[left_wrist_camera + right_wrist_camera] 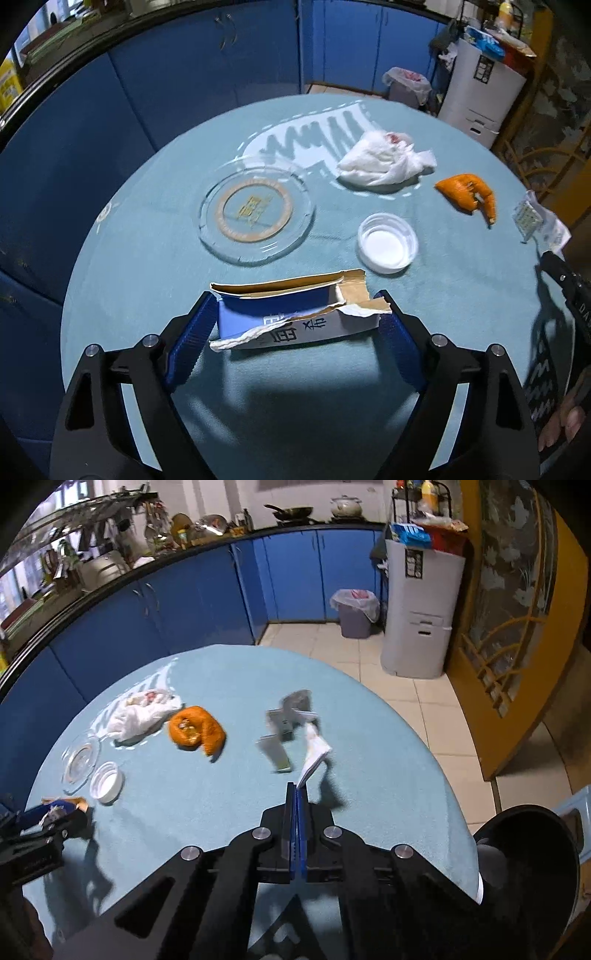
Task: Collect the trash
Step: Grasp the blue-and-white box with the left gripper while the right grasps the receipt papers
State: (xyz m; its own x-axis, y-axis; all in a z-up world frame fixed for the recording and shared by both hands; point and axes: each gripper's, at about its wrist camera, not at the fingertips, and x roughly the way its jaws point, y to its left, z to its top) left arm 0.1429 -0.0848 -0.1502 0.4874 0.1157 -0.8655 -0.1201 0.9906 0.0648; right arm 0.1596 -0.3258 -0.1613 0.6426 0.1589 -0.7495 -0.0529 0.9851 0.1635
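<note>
Round table [147, 295] with a pale blue top, trash scattered all over it; the left gripper [295, 317] has its jaws wide apart around a torn blue and white carton [295, 314] at the near edge, and the pads look right up against its two ends, though I can't tell if they're actually pressing; the right gripper [296, 794] has its jaws together, pinching the near corner of a white paper scrap [314, 753] that sticks up off the table on the right side; farther out there's a white lid [388, 242], a clear glass dish [256, 214], a crumpled white tissue [380, 160] and an orange peel [469, 197]; some silver wrappers [286, 720] lie just beyond the paper scrap; a lined bin [355, 611] stands on the tiled floor past the far side of the table.
</note>
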